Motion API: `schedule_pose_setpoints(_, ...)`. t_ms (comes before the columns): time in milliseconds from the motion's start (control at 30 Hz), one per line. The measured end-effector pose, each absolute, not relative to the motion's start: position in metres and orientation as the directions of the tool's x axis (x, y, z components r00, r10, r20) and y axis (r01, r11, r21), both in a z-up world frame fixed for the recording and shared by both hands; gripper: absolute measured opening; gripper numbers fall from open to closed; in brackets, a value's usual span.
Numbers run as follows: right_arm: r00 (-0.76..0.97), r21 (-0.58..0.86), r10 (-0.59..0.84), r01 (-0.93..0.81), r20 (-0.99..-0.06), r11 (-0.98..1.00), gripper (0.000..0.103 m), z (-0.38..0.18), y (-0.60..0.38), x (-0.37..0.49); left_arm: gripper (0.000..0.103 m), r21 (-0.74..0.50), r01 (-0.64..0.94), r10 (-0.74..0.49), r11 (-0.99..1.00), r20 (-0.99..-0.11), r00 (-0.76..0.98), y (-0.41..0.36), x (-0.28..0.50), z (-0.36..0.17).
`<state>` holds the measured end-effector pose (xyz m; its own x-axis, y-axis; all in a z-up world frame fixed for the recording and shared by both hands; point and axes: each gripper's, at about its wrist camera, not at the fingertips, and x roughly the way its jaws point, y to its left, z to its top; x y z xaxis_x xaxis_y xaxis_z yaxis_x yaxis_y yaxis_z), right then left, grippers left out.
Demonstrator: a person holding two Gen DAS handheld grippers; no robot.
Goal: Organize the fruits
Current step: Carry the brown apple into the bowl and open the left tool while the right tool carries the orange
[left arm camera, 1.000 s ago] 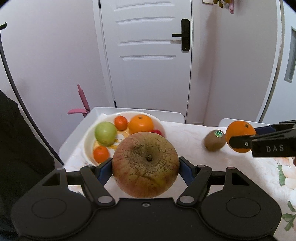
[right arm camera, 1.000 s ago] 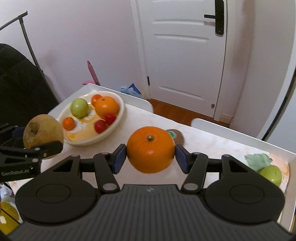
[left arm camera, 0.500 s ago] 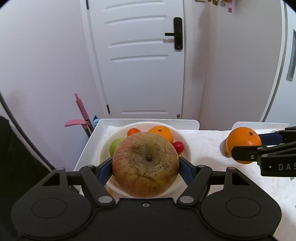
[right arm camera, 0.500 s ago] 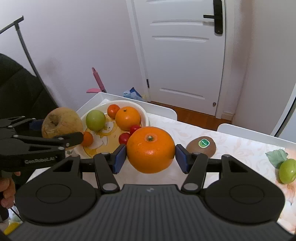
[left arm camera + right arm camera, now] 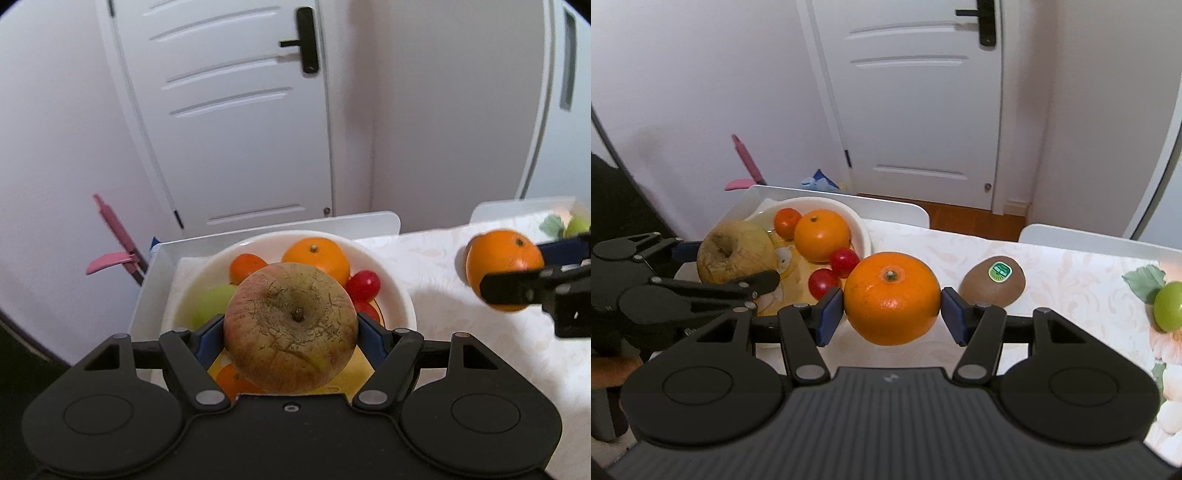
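Observation:
My left gripper (image 5: 291, 328) is shut on a large russet apple (image 5: 291, 326), which hangs right over the white fruit bowl (image 5: 391, 280). The bowl holds an orange (image 5: 317, 256), a tangerine (image 5: 246, 266), a green apple (image 5: 212, 307) and red cherry tomatoes (image 5: 364, 284). My right gripper (image 5: 892, 312) is shut on a big orange (image 5: 892, 297), held above the tablecloth just right of the bowl (image 5: 858, 227). In the right wrist view the left gripper (image 5: 738, 266) and its apple (image 5: 735, 251) sit over the bowl's near left side.
A kiwi with a green sticker (image 5: 993, 280) lies on the floral tablecloth (image 5: 1071, 280) right of the held orange. A green fruit (image 5: 1169, 310) rests near the table's right edge. Beyond the raised white table rim (image 5: 886, 206) are a door and a pink stand (image 5: 746, 162).
Both grippers carried their fruit leftward toward the bowl. The apple now hangs over the bowl's contents, and the orange has drawn up beside the bowl, passing the kiwi.

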<state>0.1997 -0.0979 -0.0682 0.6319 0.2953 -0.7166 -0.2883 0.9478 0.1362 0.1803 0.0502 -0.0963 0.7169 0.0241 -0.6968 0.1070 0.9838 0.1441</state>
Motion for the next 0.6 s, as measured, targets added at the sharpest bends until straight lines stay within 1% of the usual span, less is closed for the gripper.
schedule_pose_setpoints(200,0.635,0.132,0.262,-0.245,-0.727,0.960,0.073,-0.074,-0.099,0.209,0.077,0.180,0.154,0.019,0.972,-0.707,0.707,0.046,0.189,-0.111)
schedule_pose_setpoints(433,0.635,0.126,0.254,-0.241,-0.730,0.962,0.073,-0.074,-0.096,0.213,0.078,0.206,0.170,0.027,0.964,-0.708,0.706,0.042,0.196,-0.118)
schedule_pose_setpoints(467,0.634,0.126,0.255,-0.243,-0.730,0.962,0.073,-0.074,-0.096,0.214,0.080,0.194,0.178,0.013,0.965,-0.711,0.703,0.043,0.196,-0.118)
schedule_pose_setpoints(533,0.633,0.125,0.257,-0.246,-0.730,0.961,0.073,-0.072,-0.095,0.214,0.089,0.183,0.191,-0.013,0.964,-0.687,0.727,0.044,0.190,-0.113)
schedule_pose_setpoints(567,0.633,0.125,0.259,-0.249,-0.730,0.960,0.073,-0.072,-0.095,0.214,0.099,0.183,0.186,-0.015,0.965,-0.672,0.741,0.045,0.187,-0.109)
schedule_pose_setpoints(600,0.632,0.125,0.260,-0.251,-0.730,0.960,0.073,-0.071,-0.094,0.215,0.103,0.178,0.183,-0.021,0.967,-0.660,0.751,0.047,0.185,-0.106)
